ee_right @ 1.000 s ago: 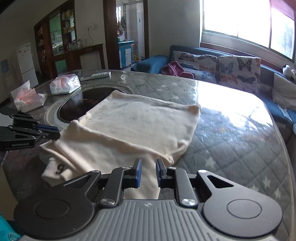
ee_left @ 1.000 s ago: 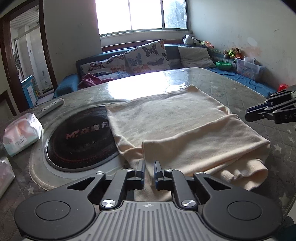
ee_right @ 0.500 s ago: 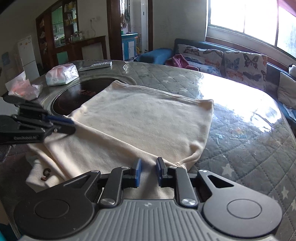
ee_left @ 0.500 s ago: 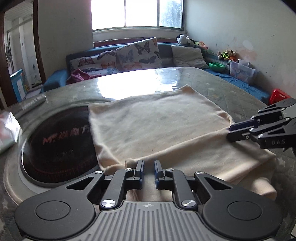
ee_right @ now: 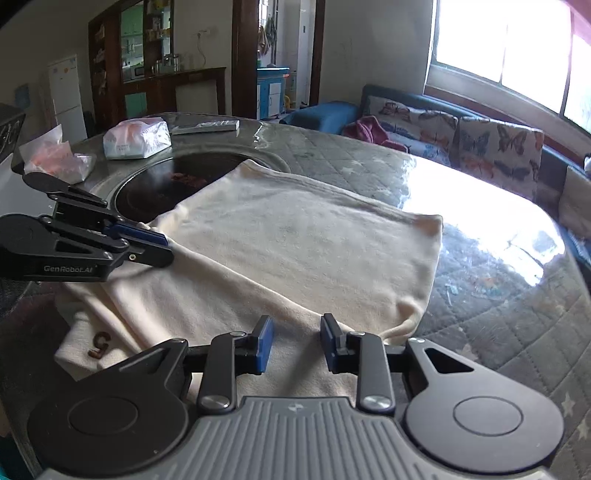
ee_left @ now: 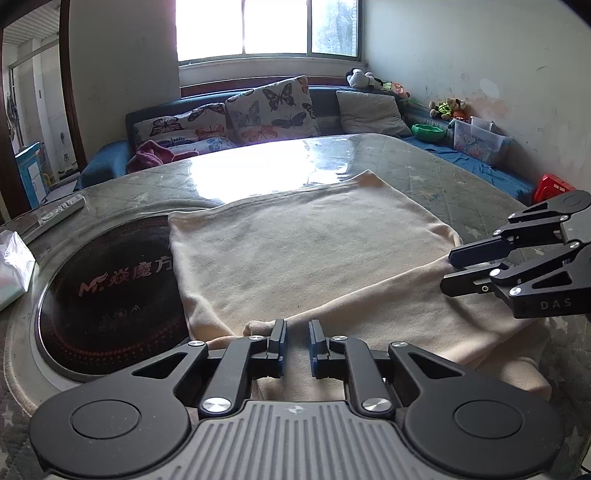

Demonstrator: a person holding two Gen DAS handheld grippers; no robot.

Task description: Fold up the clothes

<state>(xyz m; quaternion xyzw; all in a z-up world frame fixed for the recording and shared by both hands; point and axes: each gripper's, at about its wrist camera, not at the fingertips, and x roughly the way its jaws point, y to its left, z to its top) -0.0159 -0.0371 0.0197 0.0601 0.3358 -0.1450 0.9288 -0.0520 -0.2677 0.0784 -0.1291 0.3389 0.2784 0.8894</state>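
Cream cloth (ee_left: pixel 314 254) lies spread on the tabletop (ee_left: pixel 424 166), its near part folded over so that a doubled band runs across the front edge. Its far left corner overlaps a round dark glass plate (ee_left: pixel 110 295) set into the tabletop, which bears red lettering. A small brown mark shows on the cloth's lower layer in the right wrist view, near the left corner.

Left tool (ee_left: pixel 295 334) sits low at the near edge, at the left end of the folded band, its fingers a narrow gap apart with cloth showing between them; whether they pinch the fabric cannot be told. In the right wrist view the same tool (ee_right: pixel 164 249) comes in from the left with its tips at the fold.

Right tool (ee_right: pixel 295 341) has its fingers clearly apart, with the folded band lying between and below them, not clamped. From the left wrist view it (ee_left: pixel 448 271) reaches in from the right, tips over the right end of the fold.

On the far left of the tabletop lie a white plastic pack (ee_right: pixel 136 138), a crinkled bag (ee_right: pixel 55 157) and a remote (ee_right: pixel 205 126). Behind stands a blue sofa (ee_left: pixel 107 166) with butterfly cushions (ee_left: pixel 273 107) under a bright window (ee_left: pixel 266 26).
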